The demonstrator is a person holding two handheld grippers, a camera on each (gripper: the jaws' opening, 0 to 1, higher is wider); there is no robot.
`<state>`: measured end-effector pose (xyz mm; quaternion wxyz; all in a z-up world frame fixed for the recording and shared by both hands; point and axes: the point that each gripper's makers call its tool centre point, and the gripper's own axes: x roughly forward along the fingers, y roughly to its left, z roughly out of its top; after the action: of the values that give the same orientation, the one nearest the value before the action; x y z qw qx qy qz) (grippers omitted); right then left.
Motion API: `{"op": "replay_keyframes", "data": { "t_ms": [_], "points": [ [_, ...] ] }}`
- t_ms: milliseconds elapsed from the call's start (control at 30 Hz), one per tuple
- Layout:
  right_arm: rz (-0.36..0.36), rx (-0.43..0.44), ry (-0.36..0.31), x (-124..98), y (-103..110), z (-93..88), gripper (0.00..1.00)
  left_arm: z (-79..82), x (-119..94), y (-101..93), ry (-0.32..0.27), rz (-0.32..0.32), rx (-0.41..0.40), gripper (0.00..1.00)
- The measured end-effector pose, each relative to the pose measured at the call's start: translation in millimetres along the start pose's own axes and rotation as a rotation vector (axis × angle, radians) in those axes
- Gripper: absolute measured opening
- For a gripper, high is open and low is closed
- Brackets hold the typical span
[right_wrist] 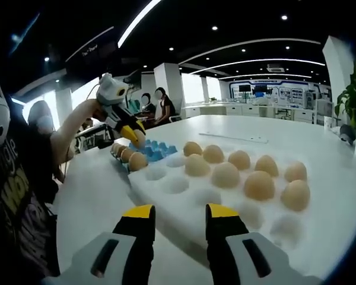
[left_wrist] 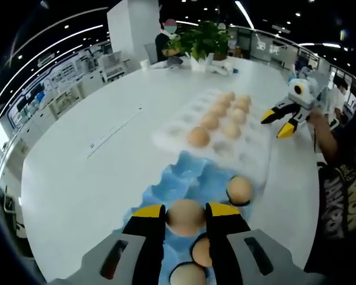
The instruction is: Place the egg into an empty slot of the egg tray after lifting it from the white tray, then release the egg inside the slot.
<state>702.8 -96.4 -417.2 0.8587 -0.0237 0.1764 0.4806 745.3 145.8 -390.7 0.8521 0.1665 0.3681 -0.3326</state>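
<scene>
Clamping my left gripper (left_wrist: 186,221) on an egg (left_wrist: 185,216) at lower center, above the blue egg tray (left_wrist: 184,175); right gripper (right_wrist: 178,221) idles agape. Lowering squarely should prevent cracking.

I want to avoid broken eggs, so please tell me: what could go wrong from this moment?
1. The left gripper holds an egg between its jaws above the blue egg tray; too much squeeze may crack it, and too little may let it slip.
2. Other eggs sit in slots close by, so a lowering jaw might knock one.
</scene>
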Motion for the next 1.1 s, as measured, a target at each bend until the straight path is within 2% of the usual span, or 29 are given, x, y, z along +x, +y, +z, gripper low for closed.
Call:
{"op": "replay_keyframes", "data": {
  "t_ms": [300, 600, 1100],
  "points": [
    [-0.001, -0.005, 0.01, 3, 4, -0.2, 0.36, -15.5, -11, 10.3, 0.004, 0.024, -0.027, 0.27],
    [-0.002, -0.006, 0.015, 4, 4, 0.0, 0.36, -20.7, -20, 18.9, -0.004, 0.05, -0.045, 0.27],
    [-0.002, -0.009, 0.021, 7, 6, 0.1, 0.35, -43.7, -30, 36.5, 0.004, 0.091, -0.095, 0.27]
  ]
}}
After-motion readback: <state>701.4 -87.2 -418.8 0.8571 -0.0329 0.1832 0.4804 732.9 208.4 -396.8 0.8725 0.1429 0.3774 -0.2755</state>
